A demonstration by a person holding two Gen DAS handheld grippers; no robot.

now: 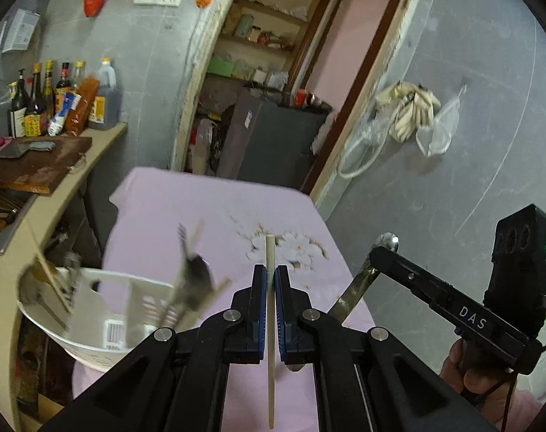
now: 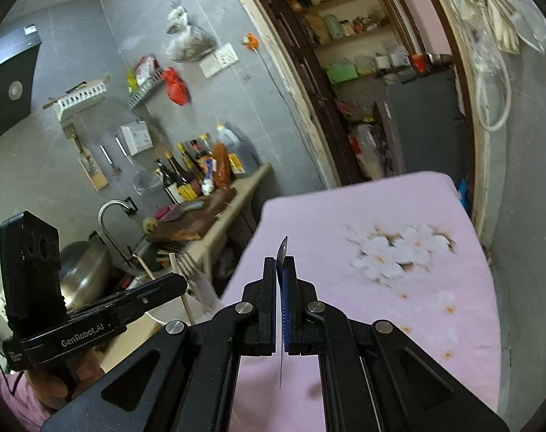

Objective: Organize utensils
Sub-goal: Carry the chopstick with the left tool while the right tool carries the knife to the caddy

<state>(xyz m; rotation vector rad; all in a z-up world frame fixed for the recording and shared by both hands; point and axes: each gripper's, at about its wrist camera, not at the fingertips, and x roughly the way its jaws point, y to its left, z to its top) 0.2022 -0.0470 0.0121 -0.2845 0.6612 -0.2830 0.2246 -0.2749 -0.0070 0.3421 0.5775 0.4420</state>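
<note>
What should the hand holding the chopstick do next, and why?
Probably carry it left and lower it into the white basket. The left gripper is shut on a chopstick, held above the pink cloth. The basket already holds other utensils, so it looks like the place for it. The right gripper holds a metal spoon.

Black tool [image 1: 272,273], blue pads [image 1: 261,302], silver screws

Pale chopstick [image 1: 270,324] and metal spoon [image 1: 356,293] both up off the table; blurry utensils [image 1: 192,280] stick out of white basket [image 1: 93,324] at left edge.
</note>
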